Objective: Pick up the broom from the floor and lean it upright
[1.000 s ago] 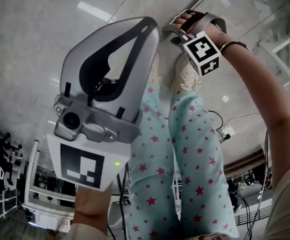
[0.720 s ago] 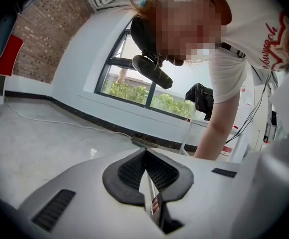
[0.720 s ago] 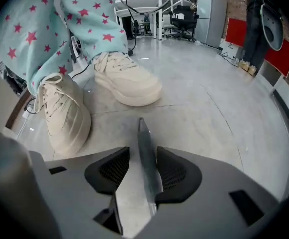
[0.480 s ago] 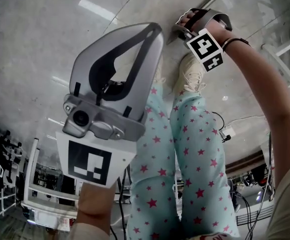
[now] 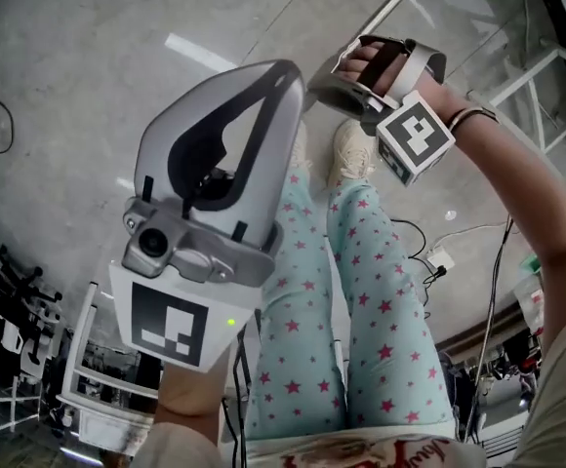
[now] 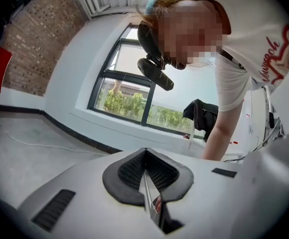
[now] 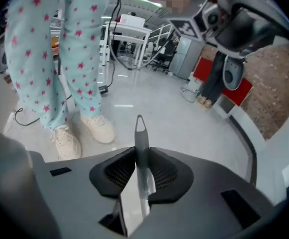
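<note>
The broom shows only as its handle. In the right gripper view its grey end cap [image 7: 140,128], with a hanging hole, sticks out past the black pads, and the metal shaft runs back between them. My right gripper [image 7: 141,156] is closing its jaws, and the pads press on that handle. In the head view the right gripper [image 5: 346,91] is up at the top, with the handle [image 5: 392,1] slanting away to the upper right. My left gripper [image 5: 285,71] hovers at centre left, shut and empty; its pads [image 6: 145,156] meet. The broom head is out of sight.
The person's legs in star-print trousers and pale shoes [image 5: 353,149] stand on the grey concrete floor below the grippers. A cable and power strip [image 5: 442,258] lie to the right. White racks [image 5: 88,378] stand at lower left, and a white metal frame [image 5: 546,76] at right.
Both grippers have come up off the floor. The right one has closed on the broom handle and lifted its end. The shoes now look farther below it.
</note>
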Demonstrator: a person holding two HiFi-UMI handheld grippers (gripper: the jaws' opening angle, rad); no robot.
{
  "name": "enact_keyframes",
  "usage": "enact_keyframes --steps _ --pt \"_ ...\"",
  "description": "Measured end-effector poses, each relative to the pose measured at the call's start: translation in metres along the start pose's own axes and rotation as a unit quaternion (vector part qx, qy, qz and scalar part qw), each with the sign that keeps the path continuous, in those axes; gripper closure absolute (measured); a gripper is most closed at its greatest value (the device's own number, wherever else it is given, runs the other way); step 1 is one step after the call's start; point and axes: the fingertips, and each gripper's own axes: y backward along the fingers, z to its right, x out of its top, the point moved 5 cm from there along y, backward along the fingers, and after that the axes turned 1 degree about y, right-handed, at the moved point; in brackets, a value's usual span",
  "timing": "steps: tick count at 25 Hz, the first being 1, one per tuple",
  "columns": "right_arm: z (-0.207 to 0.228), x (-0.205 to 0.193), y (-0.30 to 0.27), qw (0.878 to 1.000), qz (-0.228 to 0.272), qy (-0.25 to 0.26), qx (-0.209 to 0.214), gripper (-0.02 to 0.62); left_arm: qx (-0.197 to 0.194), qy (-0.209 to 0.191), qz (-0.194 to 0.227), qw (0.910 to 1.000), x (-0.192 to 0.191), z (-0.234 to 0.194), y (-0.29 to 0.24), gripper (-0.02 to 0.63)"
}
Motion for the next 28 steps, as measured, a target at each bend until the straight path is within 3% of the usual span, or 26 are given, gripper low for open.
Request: enact_keyframes --steps 4,7,12,17,19,22,25,28 --pt "0.075 0.046 0.112 0.995 0.026 -0.045 -0.090 0.494 0.003 -0.035 0.040 0.9985 0.114 0.011 -0.003 0.586" --pt "0.130 0.069 0.184 0.981 0.042 -0.088 -0.167 0.497 0.013 -0.058 0.060 0.9964 0.183 0.013 0.002 0.586" --pt "0.192 0.089 0.282 0.936 0.068 -0.176 -0.297 0.499 0.017 -0.072 0.068 0.9950 0.246 0.020 0.016 0.586" --pt "0.212 0.097 0.337 0.885 0.065 -0.235 -0.395 0.499 0.006 -0.065 0.061 0.9960 0.261 0.027 0.016 0.586" --pt "0.214 0.100 0.351 0.862 0.050 -0.264 -0.430 0.499 0.000 -0.052 0.058 0.9969 0.267 0.032 0.013 0.586" --pt "0.224 0.106 0.378 0.816 0.034 -0.310 -0.487 0.499 -0.017 -0.041 0.052 0.9976 0.280 0.046 0.006 0.586" --pt "0.232 0.104 0.411 0.758 0.021 -0.360 -0.544 0.500 -0.044 -0.049 0.040 0.9970 0.295 0.060 -0.004 0.586" --pt "0.232 0.098 0.445 0.690 0.019 -0.409 -0.597 0.499 -0.058 -0.069 0.021 0.9957 0.309 0.070 -0.017 0.586"
